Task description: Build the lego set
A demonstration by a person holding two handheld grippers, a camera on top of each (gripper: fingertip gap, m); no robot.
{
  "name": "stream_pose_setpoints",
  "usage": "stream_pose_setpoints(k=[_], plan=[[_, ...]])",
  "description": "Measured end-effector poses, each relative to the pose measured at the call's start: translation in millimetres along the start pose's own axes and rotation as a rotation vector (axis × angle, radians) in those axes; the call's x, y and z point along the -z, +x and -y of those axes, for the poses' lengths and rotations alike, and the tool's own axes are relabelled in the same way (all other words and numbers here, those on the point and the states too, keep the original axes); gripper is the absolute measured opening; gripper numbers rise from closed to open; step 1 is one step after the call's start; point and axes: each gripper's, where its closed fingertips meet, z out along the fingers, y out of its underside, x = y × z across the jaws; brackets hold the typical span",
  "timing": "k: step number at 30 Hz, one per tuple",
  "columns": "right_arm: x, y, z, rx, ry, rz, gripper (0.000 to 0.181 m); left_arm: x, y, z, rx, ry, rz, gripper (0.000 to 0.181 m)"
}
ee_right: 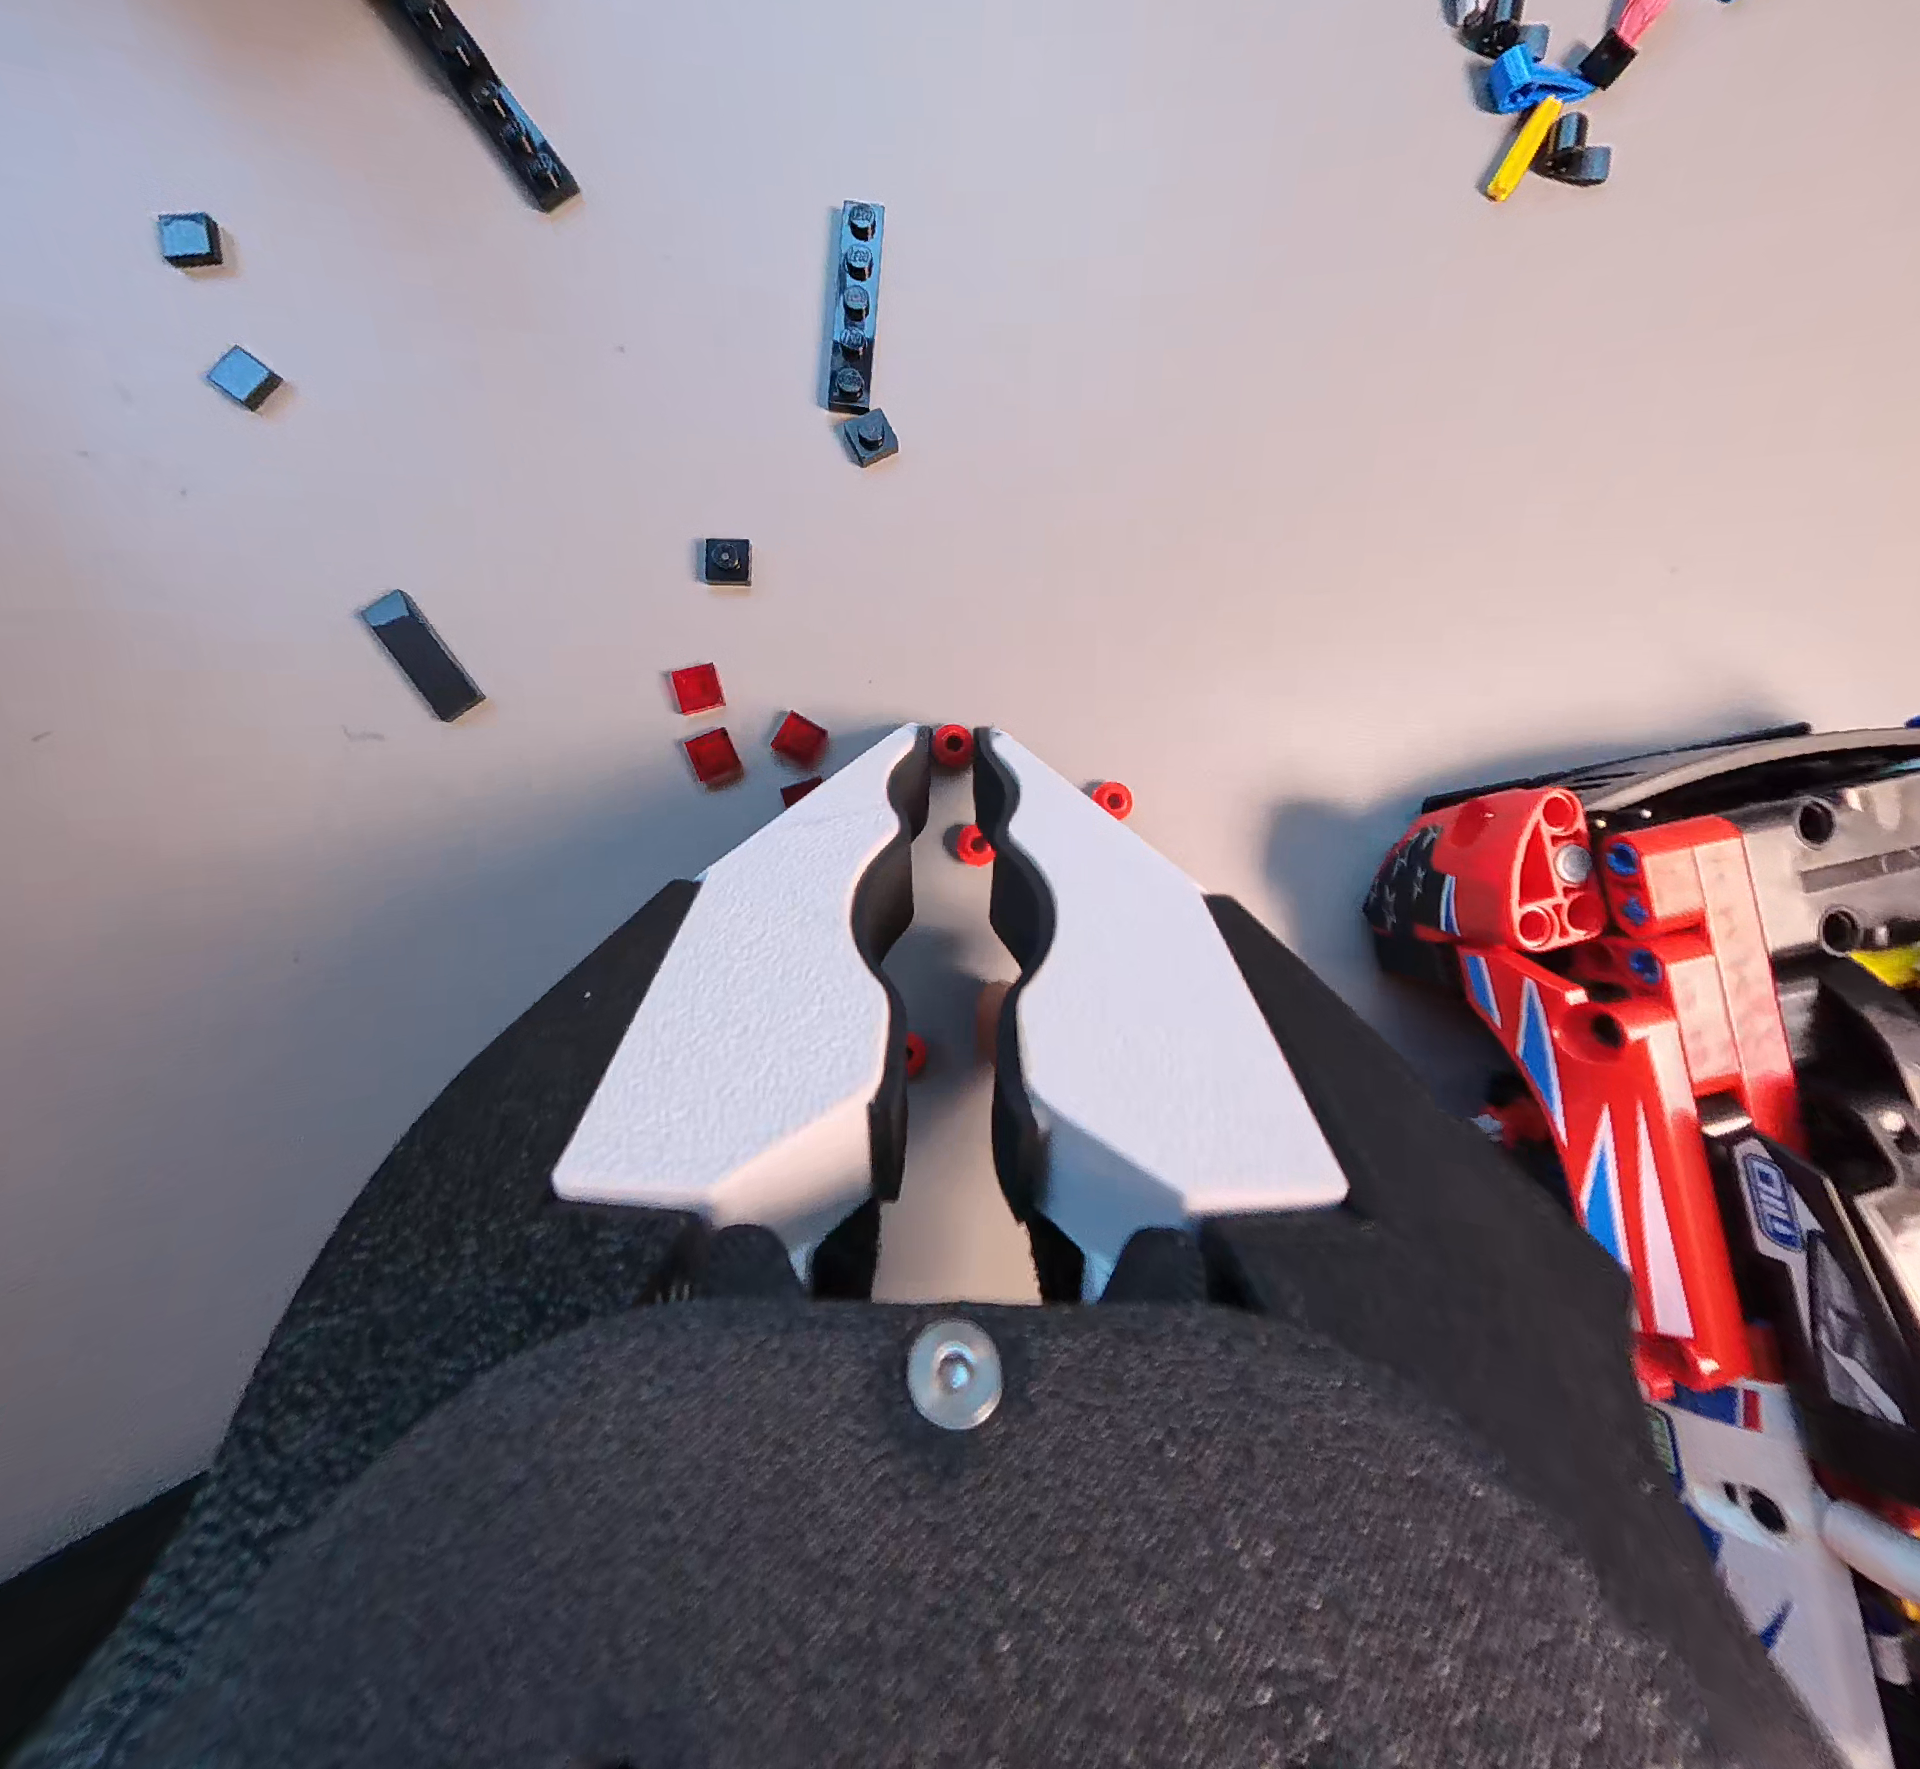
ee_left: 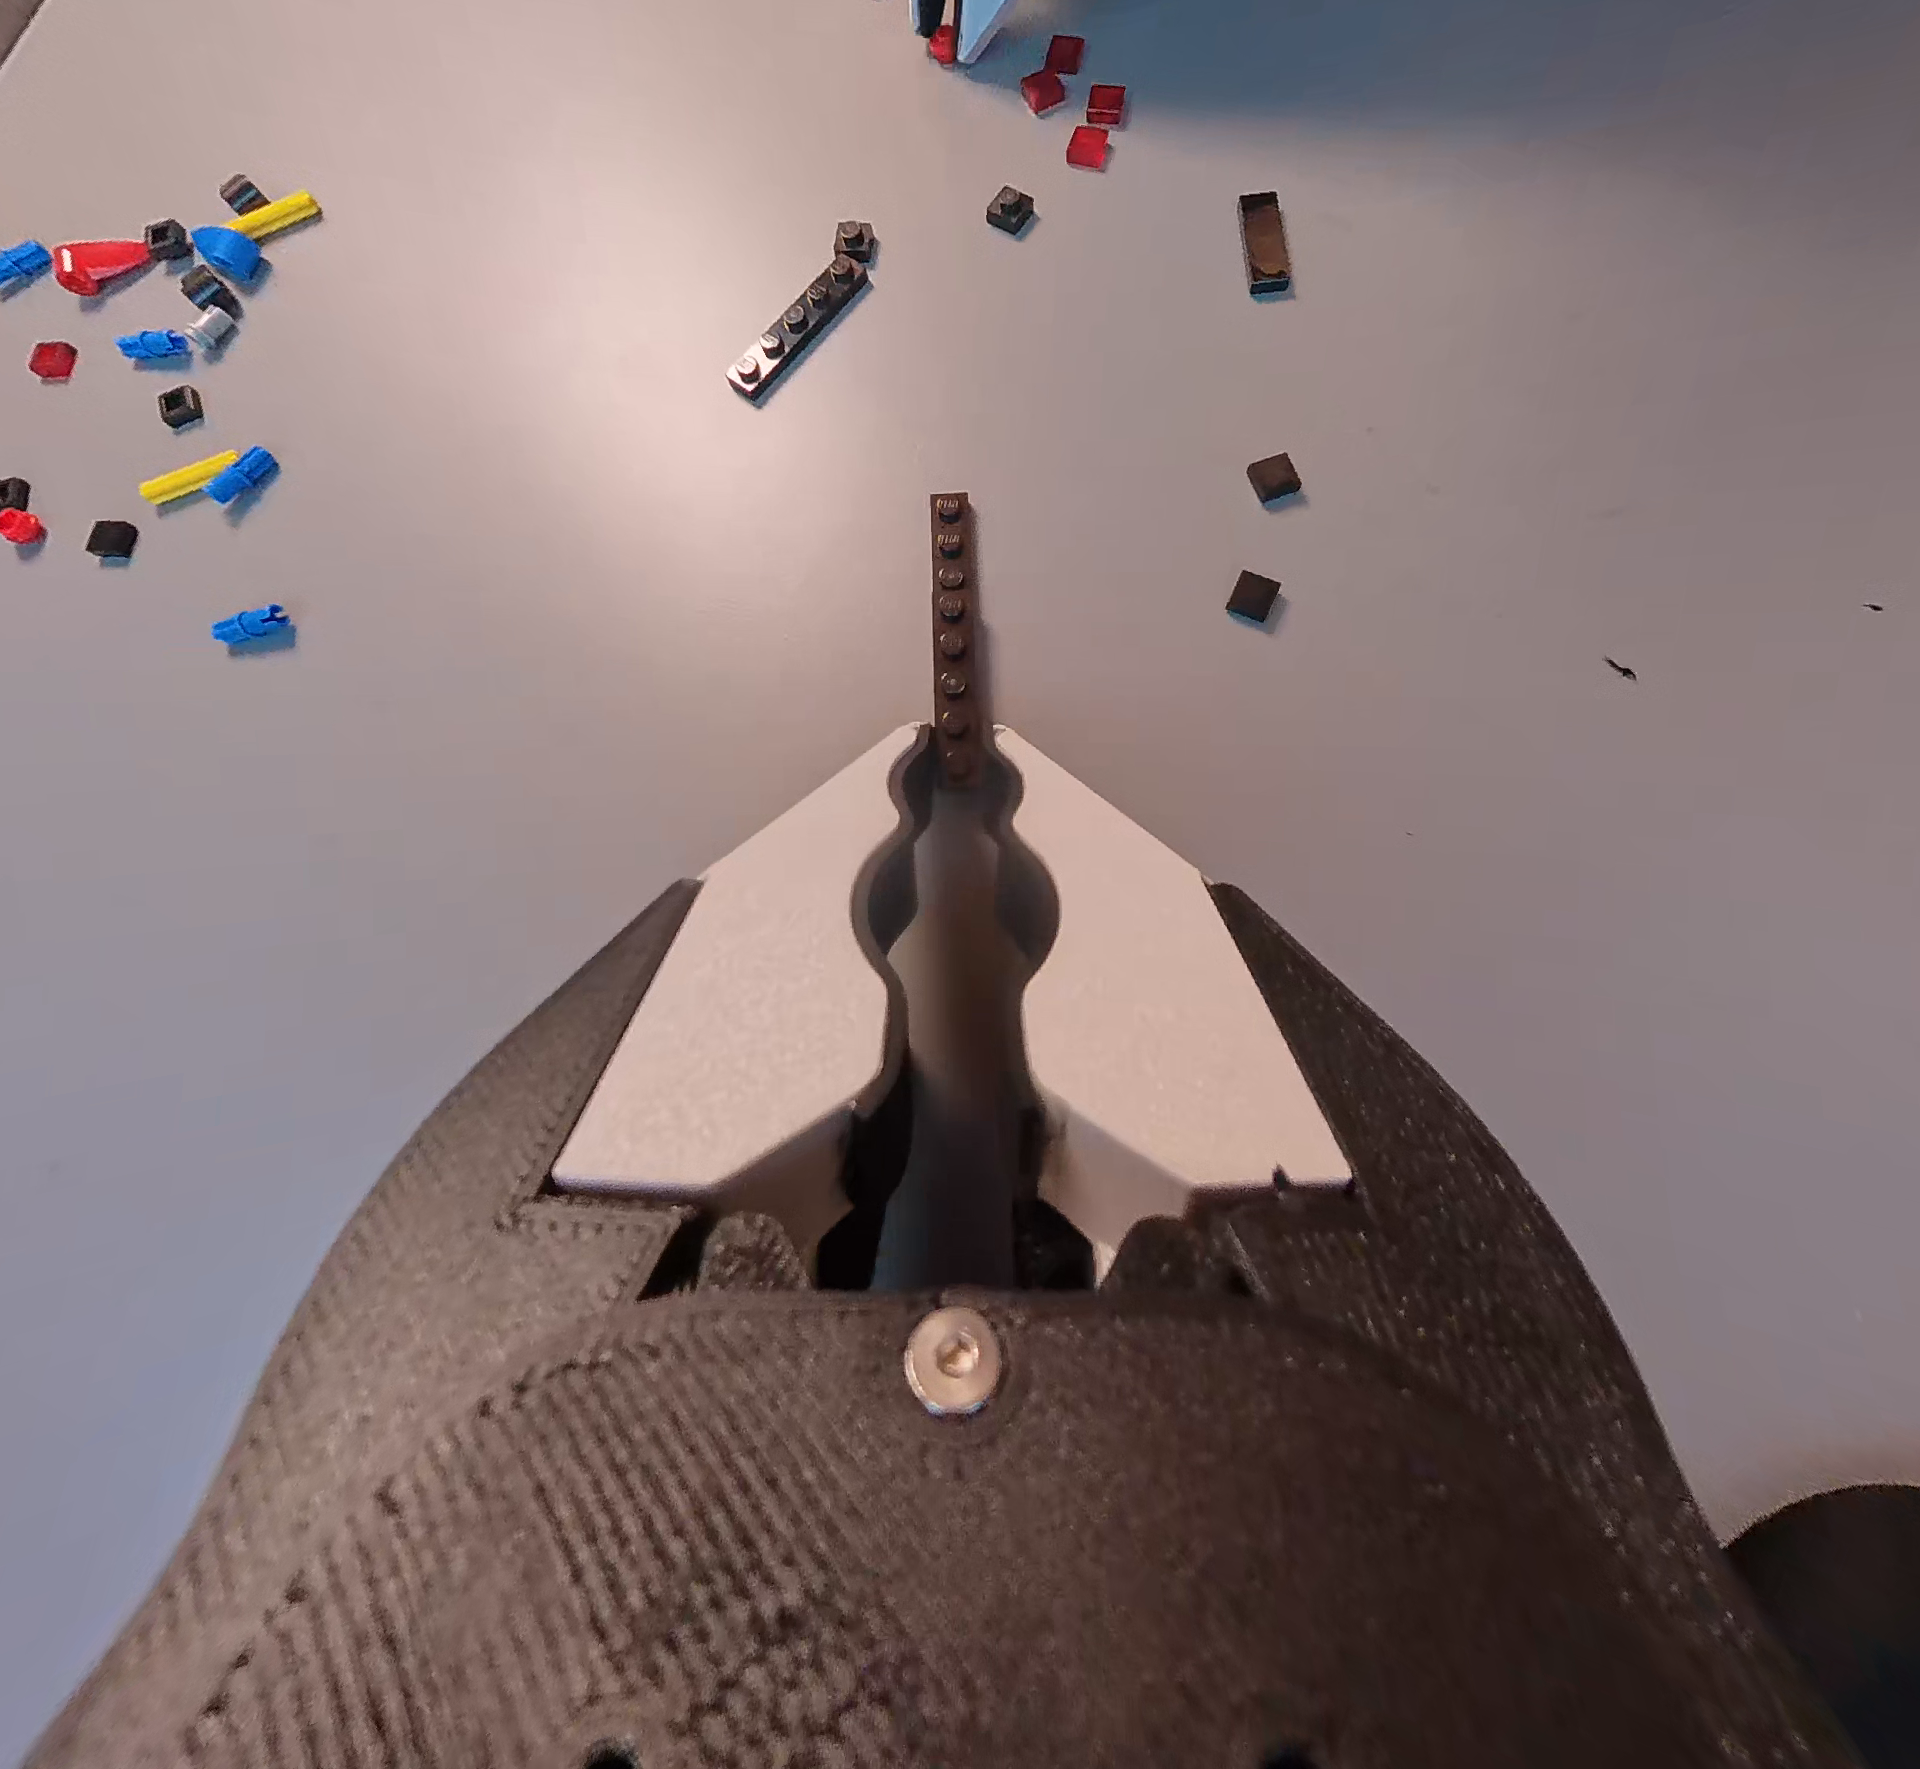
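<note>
Grey table | left tongs clamp long black plate | right tongs pinch red stud

Left gripper: pinches one end of a long black strip.
Strip: sticks out toward 12 o'clock.
Right gripper: at 12 o'clock, tips at a small red round piece.

You're looking at a plain pale-grey bench, smooth and matte, with a soft bright patch of light near its middle and a few small dark specks.
</note>
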Motion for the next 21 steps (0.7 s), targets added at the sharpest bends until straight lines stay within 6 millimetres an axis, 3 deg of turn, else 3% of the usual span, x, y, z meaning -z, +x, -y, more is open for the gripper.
stream_pose_setpoints(k=[1, 6, 10, 15, 21], plan=[[0, 0, 0, 0.004, 0.0, -0.001, 0.005, 0, 0, 0, 0.001, 0.001, 0.001, 0.006], [0, -3, 2, 0.02, -0.003, -0.006, 0.005, -1, -4, 0, 0.011, 0.004, 0.024, 0.006], [2, -14, 18, 0.054, 0.037, -0.001, 0.005, -1, -8, 0, 0.02, 0.004, 0.047, 0.006], [-6, -38, 44, 0.115, 0.079, 0.031, 0.004, -3, -10, 1, 0.024, 0.008, 0.067, 0.006], [-30, -82, 69, 0.225, 0.072, 0.136, 0.005, -1, -11, 0, 0.032, 0.014, 0.062, 0.011]])
